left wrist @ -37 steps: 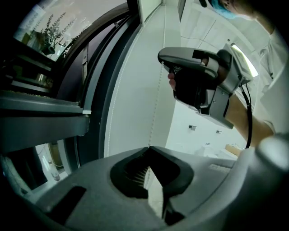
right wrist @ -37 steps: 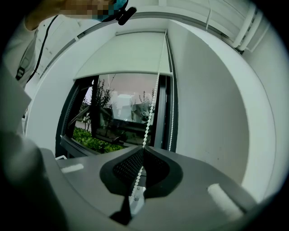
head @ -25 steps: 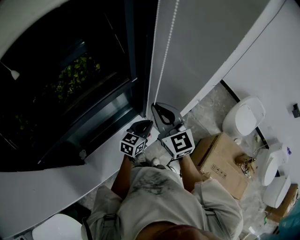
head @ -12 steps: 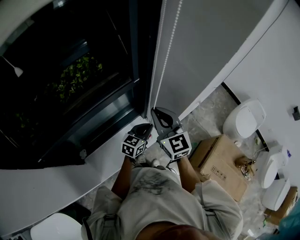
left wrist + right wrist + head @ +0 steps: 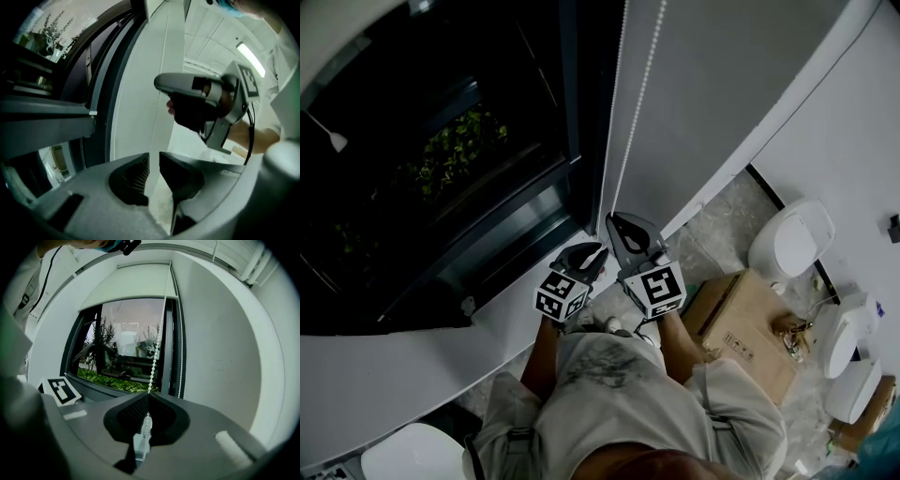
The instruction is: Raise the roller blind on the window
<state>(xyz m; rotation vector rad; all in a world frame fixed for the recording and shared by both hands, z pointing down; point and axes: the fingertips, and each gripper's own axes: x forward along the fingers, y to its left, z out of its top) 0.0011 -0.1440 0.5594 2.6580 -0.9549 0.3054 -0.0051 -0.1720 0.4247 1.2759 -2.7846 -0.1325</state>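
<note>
Roller blind (image 5: 131, 287) sits high on the window (image 5: 126, 357), covering only the top strip. Its bottom edge runs horizontal and the glass below is uncovered. One blind, one window.

Bead chain (image 5: 157, 343) hangs near-vertical along the window's right side, long axis up-down. In the right gripper view it leans slightly right toward the top. Two strands: this one runs down into the right gripper, and the second strand (image 5: 179, 348) hangs just beside it, against the frame.

Right gripper (image 5: 148, 397): jaws closed together on the bead chain. The beads enter at the jaw tips and a short clear piece shows below the pads.

Left gripper (image 5: 154, 161): jaws apart by a narrow slit, pads not touching. A faint thin line runs toward the slit, but nothing is clearly clamped. It sits low beside the window frame, jaws pointing up, with the right gripper just above and to the right of it.

Head view: two grippers close together, each with one marker cube, below the chain. One cardboard box (image 5: 741, 323) is on the floor to the right.
</note>
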